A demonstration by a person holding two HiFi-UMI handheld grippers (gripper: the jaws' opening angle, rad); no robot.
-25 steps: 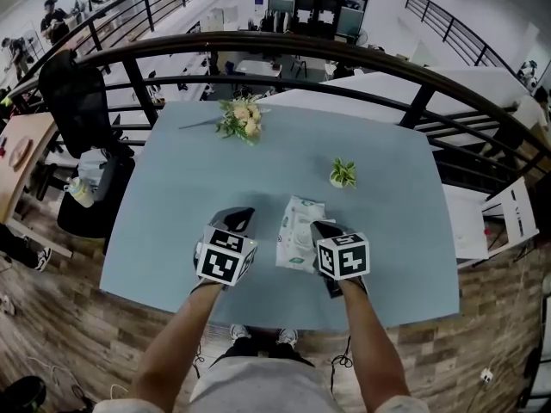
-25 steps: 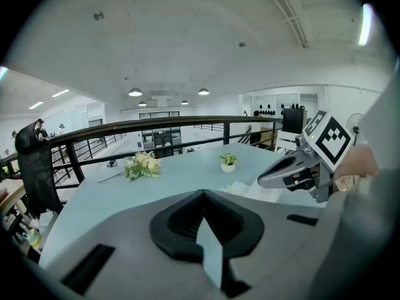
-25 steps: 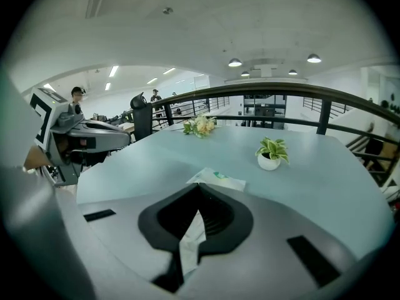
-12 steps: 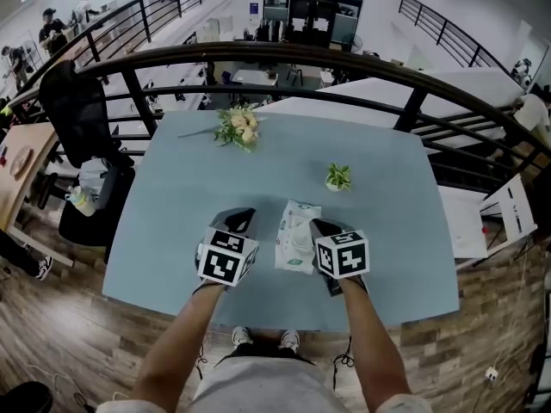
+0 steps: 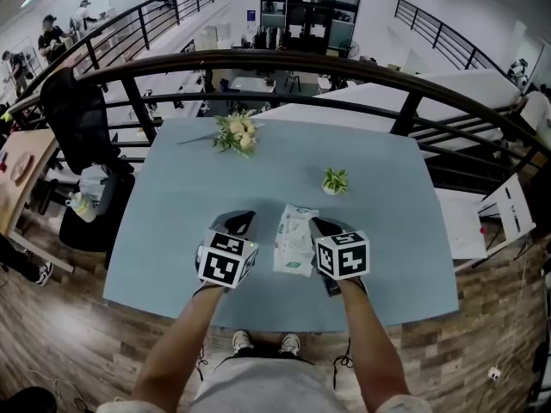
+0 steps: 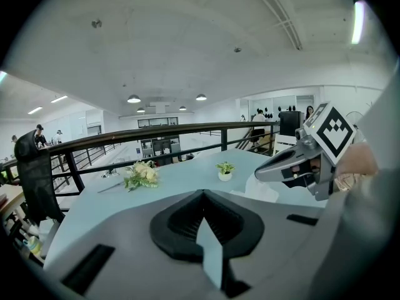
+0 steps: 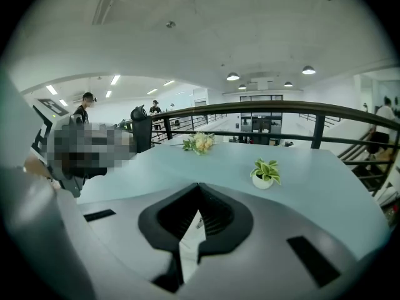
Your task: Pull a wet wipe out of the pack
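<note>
Head view — wipe pack (image 5: 293, 241) lies white, green-marked, on table (image 5: 172, 222).

The grey, black-tipped left gripper (image 5: 238, 222) and the matching right gripper (image 5: 321, 227) each carry 1 white cube (image 5: 226, 258) printed with black square markers. Their broad pale grey jaws frame black ribbed pads (image 6: 181, 224). The person wears light grey clothing (image 5: 258, 387) and pale shoes (image 5: 244, 341).

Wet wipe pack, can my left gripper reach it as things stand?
Probably yes: the pack lies just right of the left gripper, only bare table between; the right gripper sits at its far edge.
</note>
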